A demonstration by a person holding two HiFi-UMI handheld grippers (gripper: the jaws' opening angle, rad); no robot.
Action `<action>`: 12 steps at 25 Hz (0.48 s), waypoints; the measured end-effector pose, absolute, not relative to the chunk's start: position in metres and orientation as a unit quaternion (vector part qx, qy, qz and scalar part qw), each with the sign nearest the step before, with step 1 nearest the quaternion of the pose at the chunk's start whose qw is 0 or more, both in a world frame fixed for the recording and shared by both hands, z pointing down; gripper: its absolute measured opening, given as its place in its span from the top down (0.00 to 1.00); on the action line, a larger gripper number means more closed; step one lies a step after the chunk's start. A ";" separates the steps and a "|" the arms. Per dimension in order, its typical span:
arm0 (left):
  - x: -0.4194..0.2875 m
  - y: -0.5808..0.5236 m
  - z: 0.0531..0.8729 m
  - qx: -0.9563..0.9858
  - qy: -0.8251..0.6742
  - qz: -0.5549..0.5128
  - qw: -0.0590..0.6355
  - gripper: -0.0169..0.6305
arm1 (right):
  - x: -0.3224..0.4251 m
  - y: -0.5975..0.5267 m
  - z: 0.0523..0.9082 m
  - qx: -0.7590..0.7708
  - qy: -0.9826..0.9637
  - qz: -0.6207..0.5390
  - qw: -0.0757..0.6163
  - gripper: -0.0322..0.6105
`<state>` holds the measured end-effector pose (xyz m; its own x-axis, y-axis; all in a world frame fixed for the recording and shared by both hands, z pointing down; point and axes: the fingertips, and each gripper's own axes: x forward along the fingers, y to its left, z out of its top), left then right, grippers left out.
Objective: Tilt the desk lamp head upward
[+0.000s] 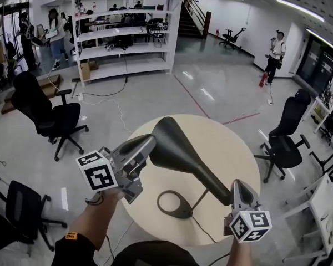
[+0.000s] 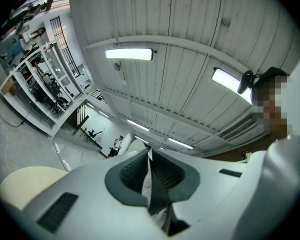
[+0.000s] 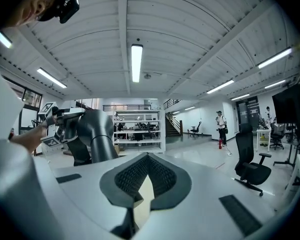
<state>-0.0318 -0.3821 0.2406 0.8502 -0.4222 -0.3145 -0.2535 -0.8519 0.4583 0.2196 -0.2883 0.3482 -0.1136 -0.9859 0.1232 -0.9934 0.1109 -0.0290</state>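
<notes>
1. On the round cream bench (image 1: 233,148) a dark desk lamp (image 1: 183,159) is seen, its ring-shaped base (image 1: 175,204) resting flat near the bench's near edge.
2. The lamp head (image 1: 175,146) is held raised over the bench, sloping from its broad end at the upper left down to its narrow end at the lower right.
3. The left gripper (image 1: 150,146) is set against the broad end of the lamp head. In the left gripper view its fingers (image 2: 127,171) are closed on a thin dark edge of the lamp head (image 2: 157,196), which is pinched between the pads.
4. The right gripper (image 1: 237,184) is held just beside the narrow lower end of the lamp head, over the bench's right side.
5. In the right gripper view its fingers (image 3: 162,176) are drawn together with nothing held; only a sliver of the cream bench is seen through the slit below the pads.
6. From that same view, the lamp head (image 3: 87,126) is seen off to the left, well clear of the right gripper's pads, with the left gripper (image 3: 65,118) at its far side.
</notes>
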 end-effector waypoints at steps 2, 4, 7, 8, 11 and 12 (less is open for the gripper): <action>-0.027 -0.378 0.230 0.943 -0.175 -0.206 0.193 0.86 | 0.219 -0.288 0.353 0.666 -0.743 0.054 0.043 0.93; -0.021 -0.374 0.220 0.946 -0.170 -0.205 0.183 0.86 | 0.218 -0.289 0.358 0.666 -0.742 0.055 0.051 0.93; -0.012 -0.366 0.204 0.950 -0.165 -0.202 0.170 0.87 | 0.216 -0.289 0.363 0.666 -0.741 0.056 0.065 0.93; -0.009 -0.363 0.200 0.952 -0.164 -0.200 0.164 0.87 | 0.216 -0.289 0.365 0.666 -0.740 0.056 0.069 0.93; -0.002 -0.353 0.188 0.956 -0.161 -0.195 0.149 0.87 | 0.212 -0.287 0.371 0.668 -0.738 0.057 0.080 0.93; 0.001 -0.350 0.184 0.957 -0.160 -0.193 0.143 0.87 | 0.212 -0.287 0.374 0.669 -0.736 0.056 0.086 0.93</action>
<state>0.0008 -0.3502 0.1842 0.8741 -0.3623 -0.3235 -0.2519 -0.9077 0.3357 0.2120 -0.2869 0.3736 -0.0908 -0.9753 0.2014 -0.9945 0.0993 0.0325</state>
